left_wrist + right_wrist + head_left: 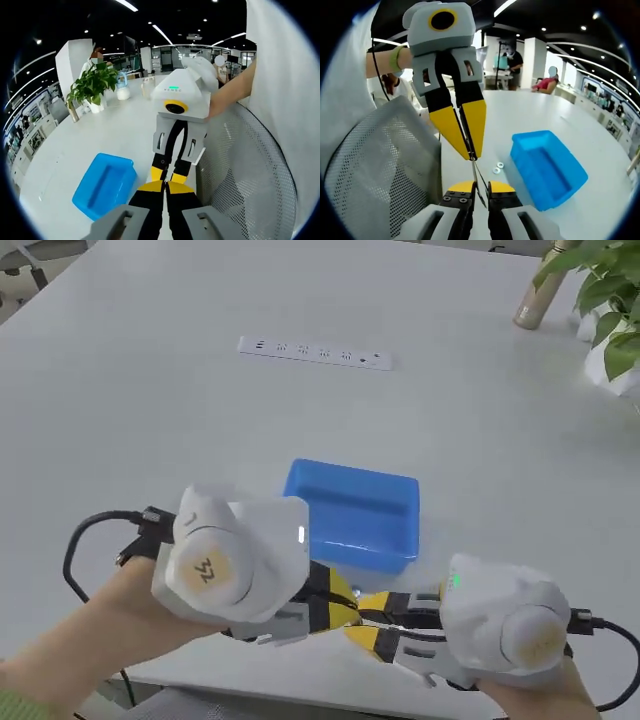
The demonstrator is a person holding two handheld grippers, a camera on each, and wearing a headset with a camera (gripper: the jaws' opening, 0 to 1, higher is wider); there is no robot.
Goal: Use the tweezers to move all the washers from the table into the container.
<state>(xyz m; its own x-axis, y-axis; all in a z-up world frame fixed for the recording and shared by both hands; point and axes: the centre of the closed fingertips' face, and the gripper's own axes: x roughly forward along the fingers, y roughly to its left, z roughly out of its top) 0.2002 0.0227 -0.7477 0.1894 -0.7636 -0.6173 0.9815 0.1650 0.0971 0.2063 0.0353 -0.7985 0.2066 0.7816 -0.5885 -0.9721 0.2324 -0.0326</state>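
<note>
Head view: left tongs (345,602) and right tongs (375,638) meet tip to tip before the blue container (350,510); left gripper view: left tongs (165,189) closed; right gripper view: they pinch the tweezers (476,177), the right tongs' grip I cannot tell, washers (497,167) on the table (530,115) beside the blue container.

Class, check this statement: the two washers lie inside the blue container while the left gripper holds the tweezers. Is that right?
Not quite. The washers lie on the table beside the blue container, not inside it, as the right gripper view shows. The rest stands: the left gripper holds the tweezers.
</note>
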